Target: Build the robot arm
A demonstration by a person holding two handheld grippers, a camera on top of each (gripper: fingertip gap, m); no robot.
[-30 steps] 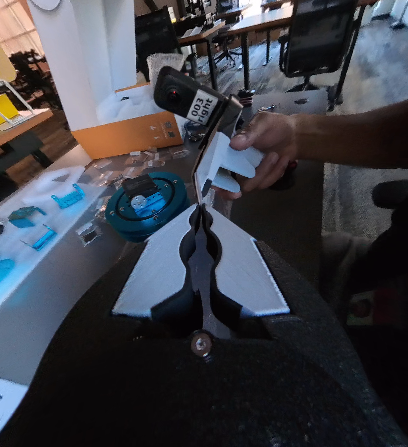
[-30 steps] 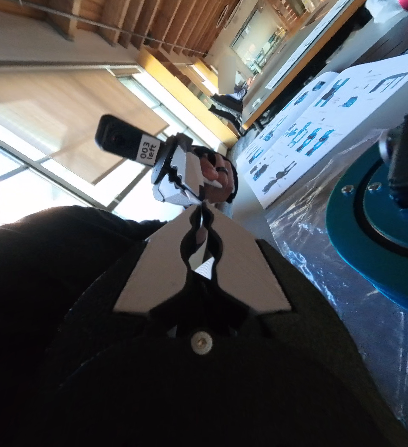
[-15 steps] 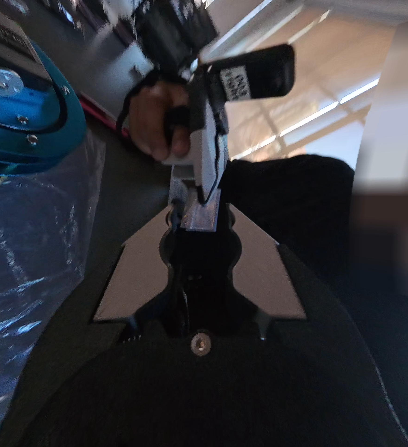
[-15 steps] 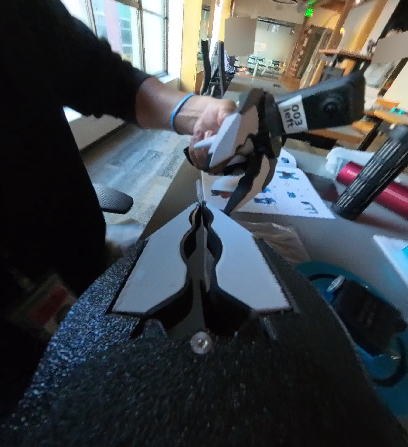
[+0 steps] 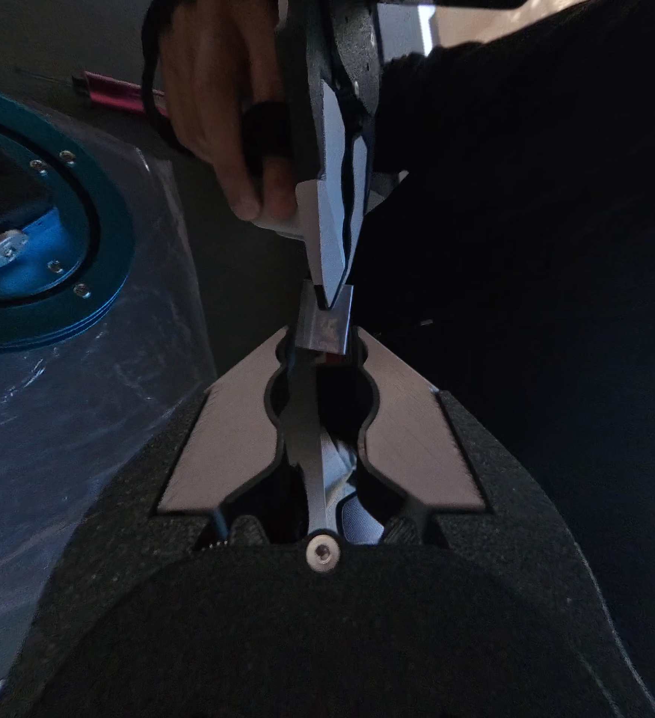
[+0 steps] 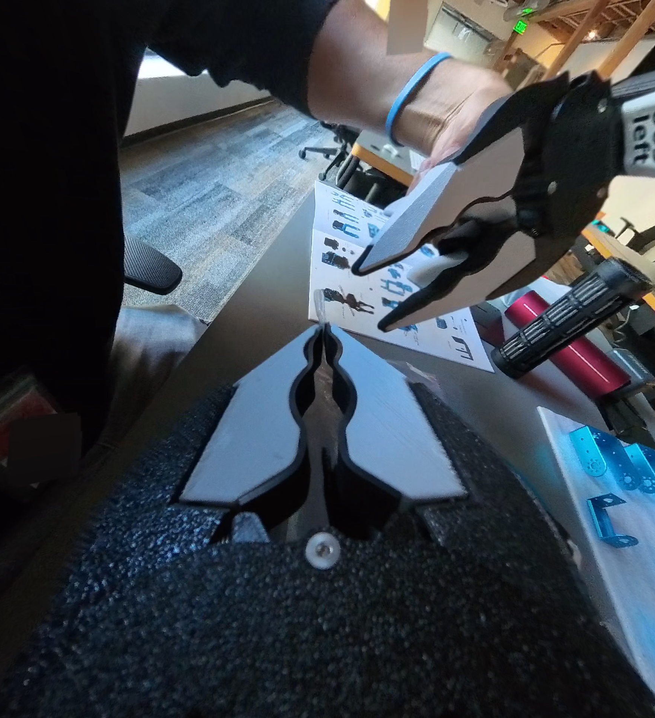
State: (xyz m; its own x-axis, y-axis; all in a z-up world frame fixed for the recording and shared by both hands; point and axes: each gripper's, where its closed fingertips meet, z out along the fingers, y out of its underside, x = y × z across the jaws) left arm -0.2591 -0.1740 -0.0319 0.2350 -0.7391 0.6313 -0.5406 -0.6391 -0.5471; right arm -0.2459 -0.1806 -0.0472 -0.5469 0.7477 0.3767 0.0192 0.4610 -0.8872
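My right gripper (image 6: 324,328) is shut on a small clear plastic bag (image 6: 318,307), whose top edge sticks out past the fingertips. In the left wrist view the right gripper (image 5: 331,299) comes down from above with the bag (image 5: 322,326) hanging from its tips. My left gripper (image 5: 324,334) is open, with one fingertip on each side of the bag's lower part. In the right wrist view the left gripper (image 6: 370,297) is open, just right of the bag. I cannot tell if it touches the bag.
A teal round base (image 5: 96,217) sits on clear plastic film (image 5: 85,388) at the left. An instruction sheet (image 6: 357,241), a red cylinder (image 6: 574,361), a black ribbed handle (image 6: 570,314) and a white tray (image 6: 590,505) with blue brackets lie on the table. A dark-clothed person (image 5: 512,194) is close. Both grippers' tips are close together, under 4 cm apart. The black ribbed handle (image 6: 570,314) is about equally far from each gripper, around 35 cm.
My left gripper has gone from shut to open. Both grippers swung round and stay tip to tip. The right gripper stays shut on the bag.
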